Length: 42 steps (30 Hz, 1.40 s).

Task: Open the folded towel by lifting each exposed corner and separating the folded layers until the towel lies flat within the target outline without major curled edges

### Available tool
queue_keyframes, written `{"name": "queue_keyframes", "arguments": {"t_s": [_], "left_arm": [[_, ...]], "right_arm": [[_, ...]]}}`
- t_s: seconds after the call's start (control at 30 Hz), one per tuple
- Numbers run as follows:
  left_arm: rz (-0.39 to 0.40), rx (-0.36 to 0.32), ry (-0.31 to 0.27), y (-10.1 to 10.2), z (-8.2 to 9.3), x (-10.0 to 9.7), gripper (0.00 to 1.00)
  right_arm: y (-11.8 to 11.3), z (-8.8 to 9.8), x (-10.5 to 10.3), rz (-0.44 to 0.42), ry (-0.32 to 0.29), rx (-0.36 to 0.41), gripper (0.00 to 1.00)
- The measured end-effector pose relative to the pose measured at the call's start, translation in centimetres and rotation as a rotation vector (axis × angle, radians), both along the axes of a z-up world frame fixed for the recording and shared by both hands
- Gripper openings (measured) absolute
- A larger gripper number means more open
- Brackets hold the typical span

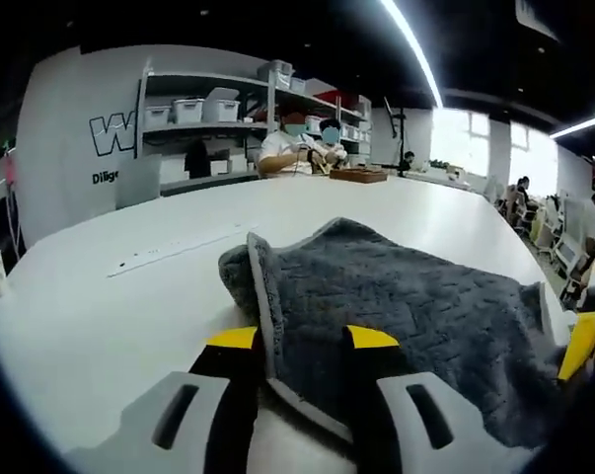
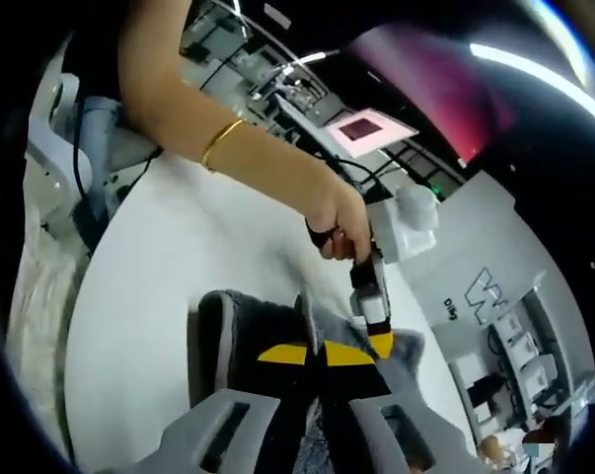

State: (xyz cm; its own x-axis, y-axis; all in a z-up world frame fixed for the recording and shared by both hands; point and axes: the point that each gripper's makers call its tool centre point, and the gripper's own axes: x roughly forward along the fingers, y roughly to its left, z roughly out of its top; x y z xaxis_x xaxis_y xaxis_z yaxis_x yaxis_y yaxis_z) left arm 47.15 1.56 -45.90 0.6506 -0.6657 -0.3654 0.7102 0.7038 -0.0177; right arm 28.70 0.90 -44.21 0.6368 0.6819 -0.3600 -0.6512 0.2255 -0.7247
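Observation:
A grey textured towel (image 1: pixel 415 306) with a pale trim lies folded on the white table (image 1: pixel 100 316). In the left gripper view my left gripper (image 1: pixel 302 338) is open, its yellow-tipped jaws standing on either side of the towel's trimmed near edge. The right gripper's yellow tip (image 1: pixel 578 344) shows at the towel's far right side. In the right gripper view my right gripper (image 2: pixel 317 353) has its yellow tips pressed together on a fold of the towel (image 2: pixel 218 336). Beyond it a hand (image 2: pixel 341 227) holds the left gripper (image 2: pixel 374 308) down at the towel.
A pale marked strip (image 1: pixel 179 247) lies on the table left of the towel. At the far end sit people (image 1: pixel 295 148) beside a wooden box (image 1: pixel 358 175), with shelves of bins (image 1: pixel 203 109) behind. A bare forearm with a gold bracelet (image 2: pixel 221 141) crosses above the table.

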Motion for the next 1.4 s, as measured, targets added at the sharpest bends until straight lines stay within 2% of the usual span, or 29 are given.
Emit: {"name": "queue_keyframes", "arguments": {"t_s": [0.17, 0.3, 0.4, 0.67, 0.73, 0.8, 0.9, 0.97, 1.0, 1.27, 1.4], "left_arm": [[-0.002, 0.016, -0.006, 0.4, 0.0, -0.3, 0.28], [-0.007, 0.006, -0.007, 0.5, 0.3, -0.1, 0.26], [0.000, 0.002, 0.002, 0.7, 0.0, 1.1, 0.26], [0.013, -0.039, 0.024, 0.4, -0.4, 1.1, 0.25], [0.016, -0.077, 0.014, 0.4, -0.2, 1.6, 0.24], [0.052, -0.142, 0.042, 0.6, -0.3, 2.3, 0.24], [0.073, -0.186, 0.029, 0.9, 0.0, 3.2, 0.25], [0.081, -0.269, 0.037, 0.4, 0.6, 3.9, 0.24], [0.086, -0.276, 0.040, 0.4, 0.7, 4.1, 0.23], [0.103, -0.241, 0.068, 0.7, -0.6, 5.4, 0.22], [0.108, -0.256, 0.065, 0.7, -0.3, 5.8, 0.17]], "right_arm": [[-0.1, 0.0, 0.0, -0.004, 0.001, 0.004, 0.00], [0.1, 0.0, 0.0, 0.000, 0.001, 0.003, 0.00], [0.0, 0.1, 0.0, -0.001, -0.003, 0.001, 0.00], [-0.2, 0.4, 0.0, -0.009, -0.004, 0.010, 0.00], [-0.2, 0.5, -0.1, -0.010, -0.005, 0.010, 0.00], [-0.1, 0.5, -0.1, -0.010, -0.005, 0.012, 0.00], [-0.1, 0.6, -0.1, -0.010, -0.008, 0.011, 0.00], [-0.2, 0.5, -0.1, -0.009, -0.005, 0.012, 0.00], [-0.2, 0.5, -0.1, -0.010, -0.006, 0.011, 0.00], [-0.4, 0.7, 0.0, -0.015, -0.010, 0.017, 0.00], [-0.5, 1.0, -0.3, -0.011, -0.016, 0.024, 0.00]]}}
